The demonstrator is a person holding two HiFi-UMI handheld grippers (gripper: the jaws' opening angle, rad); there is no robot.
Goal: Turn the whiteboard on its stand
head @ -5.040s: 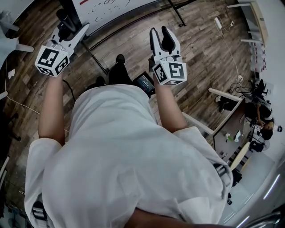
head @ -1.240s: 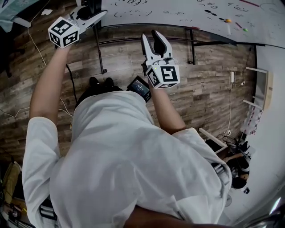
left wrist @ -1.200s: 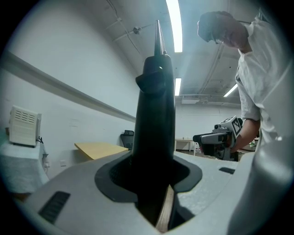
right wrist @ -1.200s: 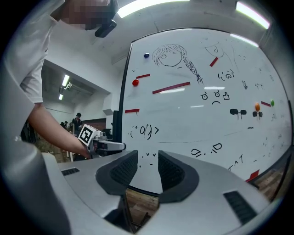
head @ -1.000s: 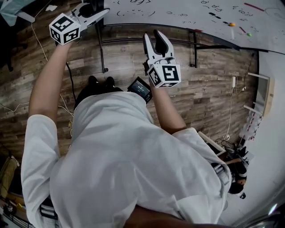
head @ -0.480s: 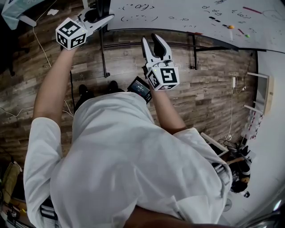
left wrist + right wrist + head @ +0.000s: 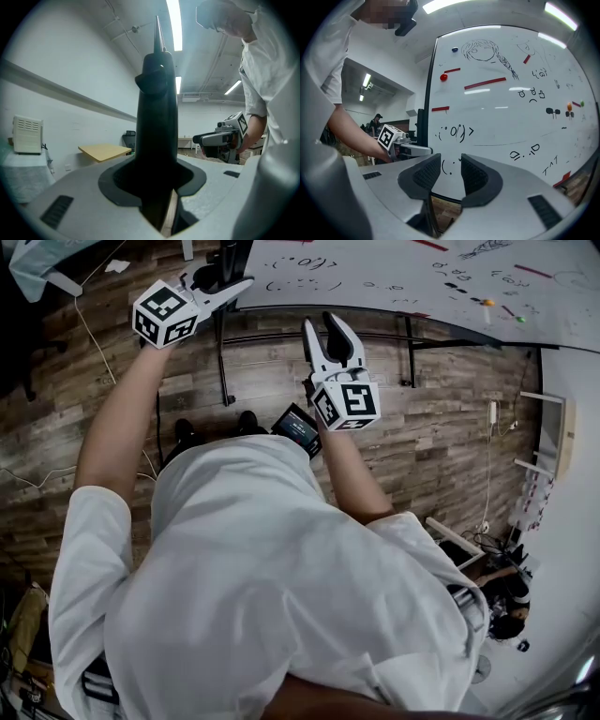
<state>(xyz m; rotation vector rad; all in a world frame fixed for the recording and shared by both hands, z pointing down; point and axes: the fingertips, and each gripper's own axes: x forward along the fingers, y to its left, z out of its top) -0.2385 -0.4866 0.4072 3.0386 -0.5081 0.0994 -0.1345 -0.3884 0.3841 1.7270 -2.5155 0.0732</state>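
Black frame post (image 7: 157, 117) of the whiteboard (image 7: 501, 122) is what we pinch with our left gripper (image 7: 232, 282); our right gripper (image 7: 451, 174) hangs spread, empty, facing the whiteboard.

Wood-plank floor (image 7: 441, 409) underfoot, brown and streaky, running right across the room. A plain white wall (image 7: 70, 61) stretches back, a pale vented box (image 7: 27, 135) against it, a yellow tabletop (image 7: 104, 151) further along. Long ceiling light strips (image 7: 174, 23) glow bright overhead.
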